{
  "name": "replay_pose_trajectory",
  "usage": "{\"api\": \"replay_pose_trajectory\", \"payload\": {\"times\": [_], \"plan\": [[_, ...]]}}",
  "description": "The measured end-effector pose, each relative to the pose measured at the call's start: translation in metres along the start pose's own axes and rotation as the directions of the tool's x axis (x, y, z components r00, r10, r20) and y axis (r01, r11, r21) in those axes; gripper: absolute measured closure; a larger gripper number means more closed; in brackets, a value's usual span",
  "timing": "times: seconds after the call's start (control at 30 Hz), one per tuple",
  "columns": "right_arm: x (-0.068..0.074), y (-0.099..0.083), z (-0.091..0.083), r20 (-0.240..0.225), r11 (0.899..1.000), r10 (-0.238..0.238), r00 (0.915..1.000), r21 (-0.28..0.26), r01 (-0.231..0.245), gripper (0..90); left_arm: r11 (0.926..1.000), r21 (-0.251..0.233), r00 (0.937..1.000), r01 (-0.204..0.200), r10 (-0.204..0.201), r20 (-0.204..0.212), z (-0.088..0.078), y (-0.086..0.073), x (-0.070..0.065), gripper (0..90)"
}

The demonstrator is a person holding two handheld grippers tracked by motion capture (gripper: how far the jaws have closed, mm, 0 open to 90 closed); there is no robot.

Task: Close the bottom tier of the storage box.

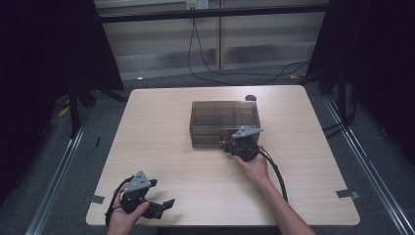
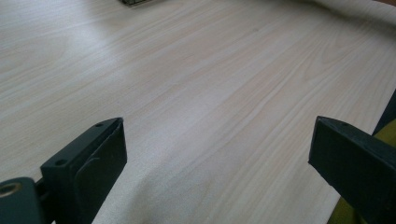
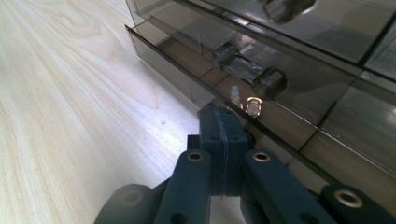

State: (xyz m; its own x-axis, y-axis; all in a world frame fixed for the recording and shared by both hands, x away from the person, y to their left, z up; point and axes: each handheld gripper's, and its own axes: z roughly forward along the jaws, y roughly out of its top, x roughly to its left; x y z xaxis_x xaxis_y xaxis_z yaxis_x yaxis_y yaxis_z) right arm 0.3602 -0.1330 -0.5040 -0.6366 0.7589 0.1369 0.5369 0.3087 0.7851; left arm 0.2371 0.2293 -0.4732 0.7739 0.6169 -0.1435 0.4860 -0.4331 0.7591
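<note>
The right gripper (image 3: 223, 122) has its jaws pressed together, with nothing between them, and its tip is against the front of the smoky plastic drawer box (image 1: 225, 123), which stands in the middle of the table (image 1: 161, 147). The left gripper (image 1: 164, 205) rests wide apart near the table's front edge.

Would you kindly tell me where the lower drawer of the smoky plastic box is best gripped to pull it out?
Grip the small handle on the lower drawer front, approaching level from the person's side. It juts out from the flat panel, and the shut right hand-held gripper already sits against it.
</note>
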Motion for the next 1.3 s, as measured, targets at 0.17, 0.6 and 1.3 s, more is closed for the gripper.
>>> {"api": "replay_pose_trajectory", "payload": {"times": [0.17,0.6,1.3], "plan": [[-0.003,-0.002,0.001,0.022,1.000,0.009,0.9997,0.003,-0.009,90.0,1.0000,0.002,1.0000,-0.001,0.001,0.001,0.000,0.000,0.000,4.2],[-0.008,-0.003,-0.002,0.032,1.000,0.016,0.9994,-0.001,-0.016,90.0,1.0000,0.001,1.0000,0.002,-0.002,0.004,0.001,0.000,0.000,4.2],[-0.002,-0.015,-0.038,0.000,1.000,0.018,0.9998,-0.016,-0.018,30.7,0.9993,-0.013,0.9993,0.034,-0.034,-0.014,0.003,0.003,0.009,4.2]]}}
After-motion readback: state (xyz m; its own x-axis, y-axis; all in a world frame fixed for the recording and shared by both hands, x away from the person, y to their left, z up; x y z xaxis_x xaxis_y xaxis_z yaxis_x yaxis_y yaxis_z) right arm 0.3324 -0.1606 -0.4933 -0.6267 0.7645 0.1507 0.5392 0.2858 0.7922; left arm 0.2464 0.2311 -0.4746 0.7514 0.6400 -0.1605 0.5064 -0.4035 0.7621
